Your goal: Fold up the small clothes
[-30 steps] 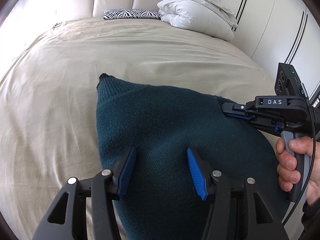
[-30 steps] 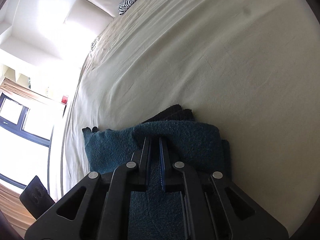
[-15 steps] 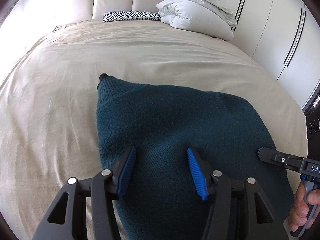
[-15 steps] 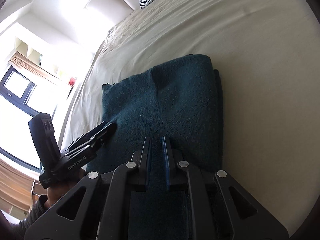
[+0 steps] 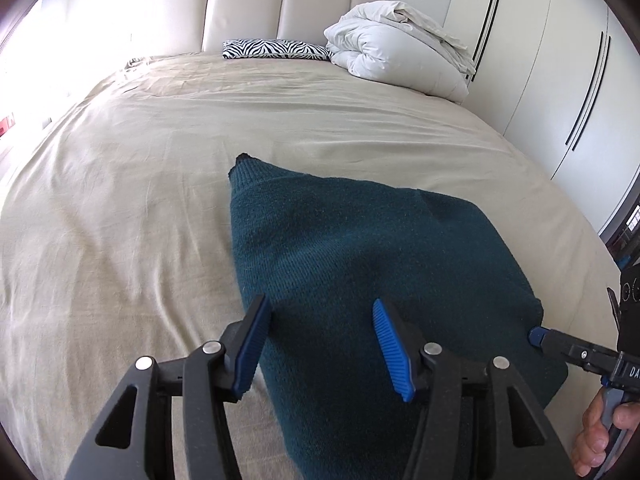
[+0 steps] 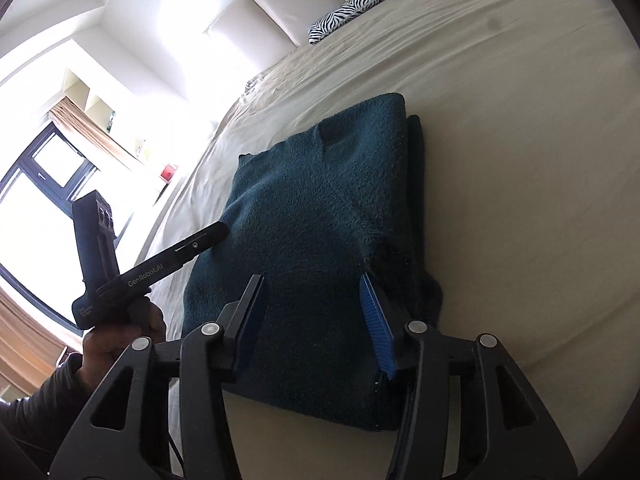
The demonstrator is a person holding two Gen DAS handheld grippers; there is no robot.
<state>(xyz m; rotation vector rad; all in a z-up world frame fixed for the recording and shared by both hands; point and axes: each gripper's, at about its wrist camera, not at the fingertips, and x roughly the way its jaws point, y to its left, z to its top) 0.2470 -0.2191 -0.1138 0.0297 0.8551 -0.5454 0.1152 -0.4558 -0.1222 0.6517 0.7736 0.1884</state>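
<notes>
A dark teal knitted garment (image 5: 360, 264) lies folded flat on the beige bed sheet (image 5: 120, 200); it also shows in the right wrist view (image 6: 312, 216). My left gripper (image 5: 320, 340) is open and empty, hovering over the garment's near edge. My right gripper (image 6: 316, 316) is open and empty above the garment's near end. The right gripper's fingertip (image 5: 538, 336) shows at the garment's right corner in the left wrist view. The left gripper (image 6: 216, 232) shows at the garment's left edge in the right wrist view.
A zebra-print pillow (image 5: 276, 49) and a bundled white duvet (image 5: 396, 56) lie at the padded headboard. White wardrobe doors (image 5: 560, 60) stand on the right. A window with curtains (image 6: 48, 184) is on the left of the bed.
My right gripper let go of the garment, opened, and pulled back from its far side to its near right corner. The left gripper stayed open and nearly still.
</notes>
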